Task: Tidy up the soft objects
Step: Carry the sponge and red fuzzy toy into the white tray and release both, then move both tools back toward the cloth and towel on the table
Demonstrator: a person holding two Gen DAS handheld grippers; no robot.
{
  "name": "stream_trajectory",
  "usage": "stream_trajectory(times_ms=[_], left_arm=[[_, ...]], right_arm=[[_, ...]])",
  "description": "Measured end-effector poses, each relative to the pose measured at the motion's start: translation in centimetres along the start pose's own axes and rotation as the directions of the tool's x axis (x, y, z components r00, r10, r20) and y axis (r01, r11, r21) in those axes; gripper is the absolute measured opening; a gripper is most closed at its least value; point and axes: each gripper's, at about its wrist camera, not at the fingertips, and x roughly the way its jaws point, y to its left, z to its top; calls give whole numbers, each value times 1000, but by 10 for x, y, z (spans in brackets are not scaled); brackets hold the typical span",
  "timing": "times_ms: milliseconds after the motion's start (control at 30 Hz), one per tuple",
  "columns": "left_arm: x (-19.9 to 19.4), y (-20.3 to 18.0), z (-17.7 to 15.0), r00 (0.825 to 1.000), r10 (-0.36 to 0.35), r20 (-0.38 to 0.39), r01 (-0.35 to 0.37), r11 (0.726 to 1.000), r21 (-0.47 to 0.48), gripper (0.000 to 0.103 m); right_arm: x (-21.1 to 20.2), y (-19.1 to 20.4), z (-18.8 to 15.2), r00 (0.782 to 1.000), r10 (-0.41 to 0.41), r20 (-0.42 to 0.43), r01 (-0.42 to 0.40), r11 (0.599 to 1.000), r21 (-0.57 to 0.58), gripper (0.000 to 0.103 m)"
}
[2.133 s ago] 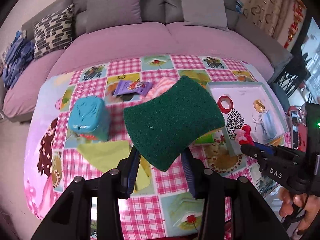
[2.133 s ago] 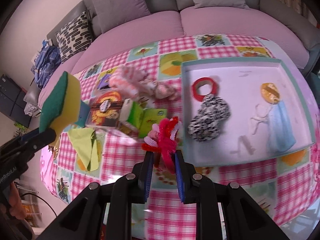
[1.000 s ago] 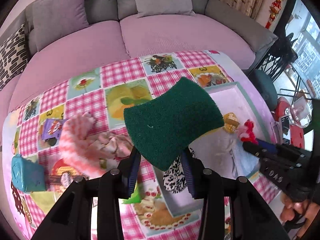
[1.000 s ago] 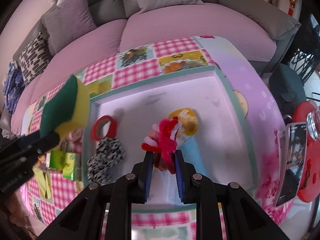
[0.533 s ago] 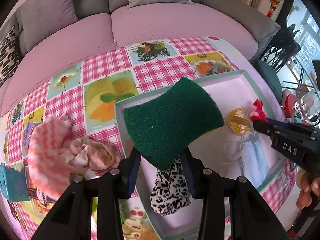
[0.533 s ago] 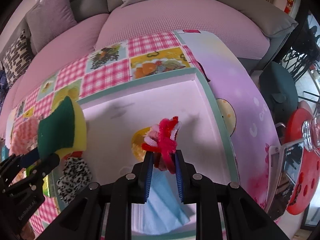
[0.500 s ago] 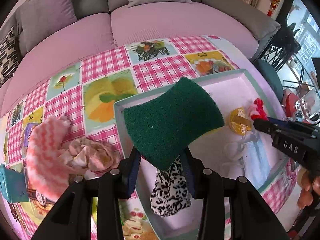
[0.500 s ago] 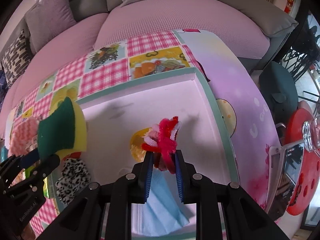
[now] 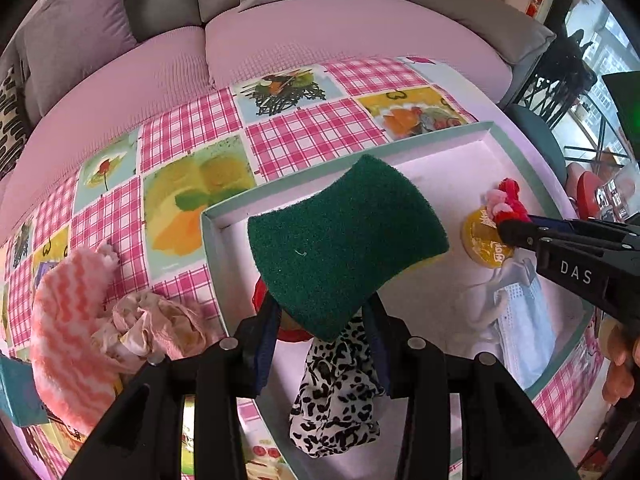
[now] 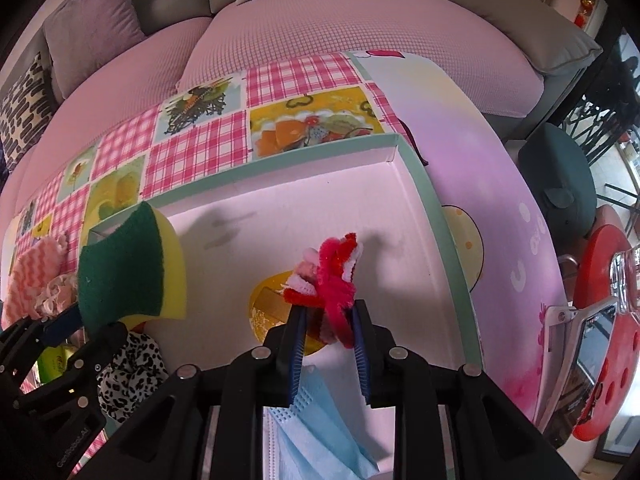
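Observation:
My left gripper (image 9: 320, 320) is shut on a green-topped yellow sponge (image 9: 344, 248), held just above the left half of the white tray with a teal rim (image 9: 224, 216). In the right wrist view the sponge (image 10: 124, 264) hangs at the left over the tray (image 10: 280, 164). My right gripper (image 10: 328, 320) holds a red and pink fuzzy pipe-cleaner ornament (image 10: 336, 276) between its pads. Its jaws are opening slightly, and the pads still touch the ornament. It hovers low over a yellow round piece (image 10: 268, 312). Both grippers point steeply down.
In the tray lie a leopard-print scrunchie (image 9: 336, 392), a red ring (image 9: 260, 296) and a blue face mask (image 9: 524, 328). Left of the tray are a pink wavy cloth (image 9: 68, 320) and a crumpled beige cloth (image 9: 160, 320). A phone (image 10: 592, 344) lies beyond the table's right edge. A pink sofa runs behind.
Both grippers have travelled right across the table to above the tray and sunk toward its floor, each still carrying its object. In the last half second they barely moved.

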Motion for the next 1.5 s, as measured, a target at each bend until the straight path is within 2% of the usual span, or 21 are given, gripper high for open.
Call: stream_trajectory(times_ms=[67, 267, 367, 500, 533, 600, 800, 867, 933, 1100, 1333, 1500], left_arm=[[-1, 1, 0, 1000, -8, -3, 8, 1000, -8, 44], [-10, 6, -2, 1000, -30, -8, 29, 999, -27, 44], [-16, 10, -3, 1000, -28, -2, 28, 999, -40, 57], [-26, 20, -4, 1000, 4, 4, -4, 998, -69, 63], [-28, 23, -5, 1000, 16, 5, -15, 997, -80, 73], [-33, 29, -6, 999, 41, 3, -40, 994, -105, 82], [-47, 44, -14, 995, 96, 4, -94, 984, -150, 82], [-52, 49, -18, 994, 111, 6, -108, 980, -167, 82], [-58, 55, -22, 993, 121, 6, -118, 976, -182, 83], [-70, 68, -38, 992, 128, -7, -127, 971, -204, 83], [-94, 85, -64, 988, 156, 18, -148, 962, -230, 83], [-118, 98, -87, 983, 172, 70, -150, 956, -251, 83]], right_arm=[[0, 1, -1, 1000, 0, -2, 0, 1000, -1, 25], [-5, 5, -5, 1000, 15, -8, -16, 1000, -12, 45], [-10, 6, -7, 1000, 21, -4, -21, 1000, -10, 52], [-18, 10, -11, 1000, 26, 0, -26, 1000, -16, 68], [-19, 11, -12, 1000, 26, 2, -26, 1000, -18, 72], [-23, 13, -16, 1000, 28, 1, -28, 999, -22, 77], [-32, 25, -28, 1000, 29, -11, -30, 998, -49, 81], [-36, 28, -33, 999, 33, -10, -34, 998, -54, 88], [-39, 33, -37, 999, 39, -12, -40, 997, -64, 100], [-44, 46, -52, 998, 53, -26, -55, 995, -82, 101], [-57, 66, -77, 995, 102, -11, -103, 990, -93, 103], [-71, 87, -93, 991, 135, 23, -132, 986, -103, 103]])
